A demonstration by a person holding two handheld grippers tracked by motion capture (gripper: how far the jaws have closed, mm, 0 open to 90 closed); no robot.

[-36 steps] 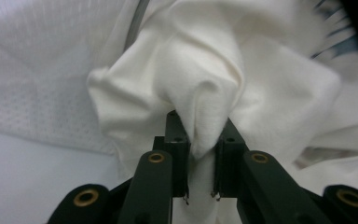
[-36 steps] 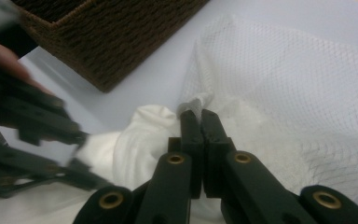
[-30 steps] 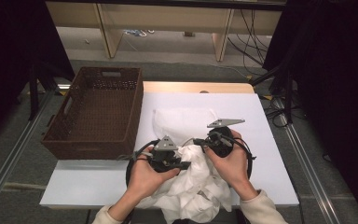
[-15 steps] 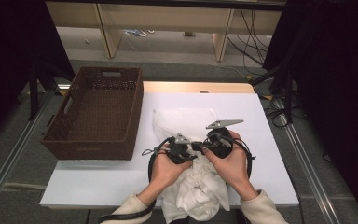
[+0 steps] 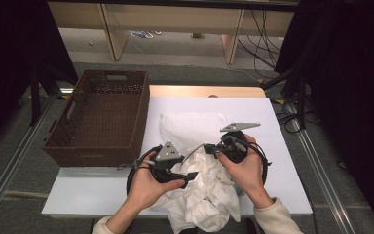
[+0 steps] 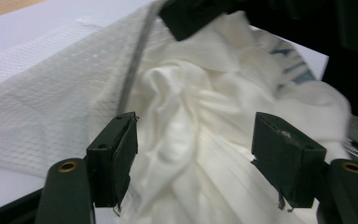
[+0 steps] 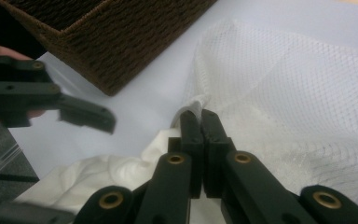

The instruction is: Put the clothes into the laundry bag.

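Low in the frame, my right gripper (image 7: pixel 199 122) pinches the mesh bag's (image 7: pixel 279 84) edge; left gripper (image 6: pixel 200 154), wide open, should grab the white cloth (image 6: pixel 205 135) deep.

white garment (image 5: pixel 209 195): near end runs off the bottom edge of the high view, past my surface's front.
printed lettering (image 6: pixel 291 63): blurred on the garment, I cannot read it.
mesh bag edge (image 7: pixel 192 106): the part between my right gripper (image 7: pixel 200 120) fingers is hidden.
left gripper (image 7: pixel 51 105): blurred, cut off at left.
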